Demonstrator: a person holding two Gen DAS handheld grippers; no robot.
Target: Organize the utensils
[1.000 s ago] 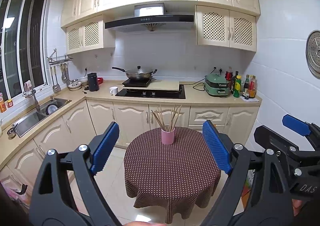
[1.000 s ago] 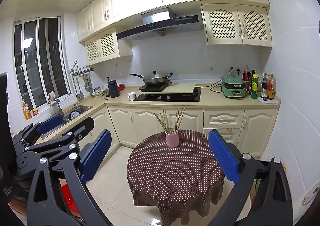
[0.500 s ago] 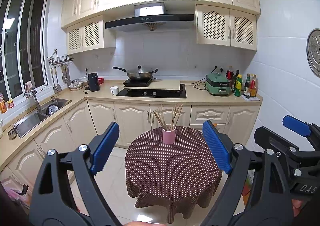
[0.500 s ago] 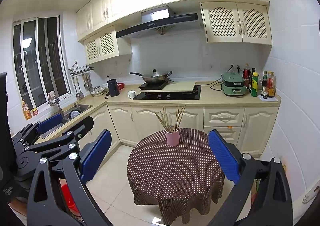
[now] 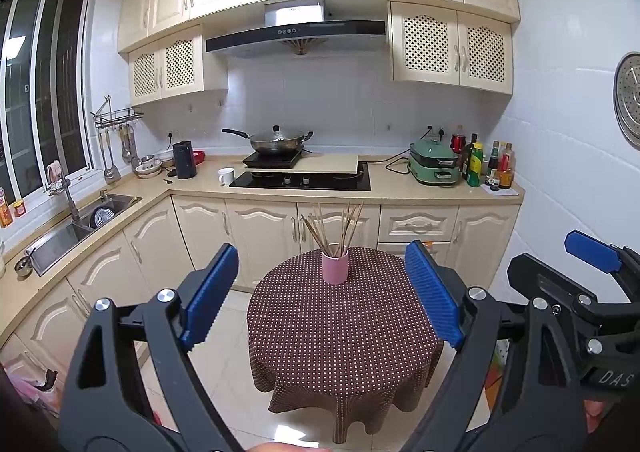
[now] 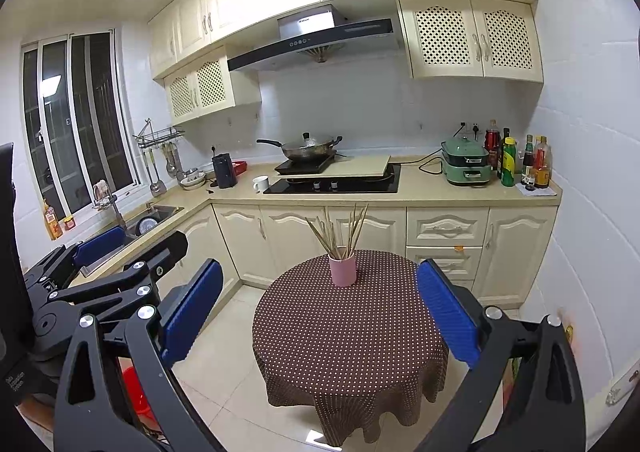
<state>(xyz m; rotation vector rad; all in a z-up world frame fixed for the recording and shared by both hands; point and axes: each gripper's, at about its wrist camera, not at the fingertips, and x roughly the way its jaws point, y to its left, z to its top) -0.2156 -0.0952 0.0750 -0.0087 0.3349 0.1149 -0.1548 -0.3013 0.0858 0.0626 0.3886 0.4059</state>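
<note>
A pink cup stands at the far side of a round table with a brown dotted cloth. Several wooden chopsticks fan out of it. My left gripper is open, held in the air well short of the table, with nothing between its blue pads. My right gripper is open too, equally far back and empty. Each gripper shows at the edge of the other's view, side by side. No loose utensils are visible on the cloth.
An L-shaped counter runs behind the table, with a hob and wok, a white mug, a black kettle, a green cooker and bottles. A sink lies left. A red bucket sits on the floor.
</note>
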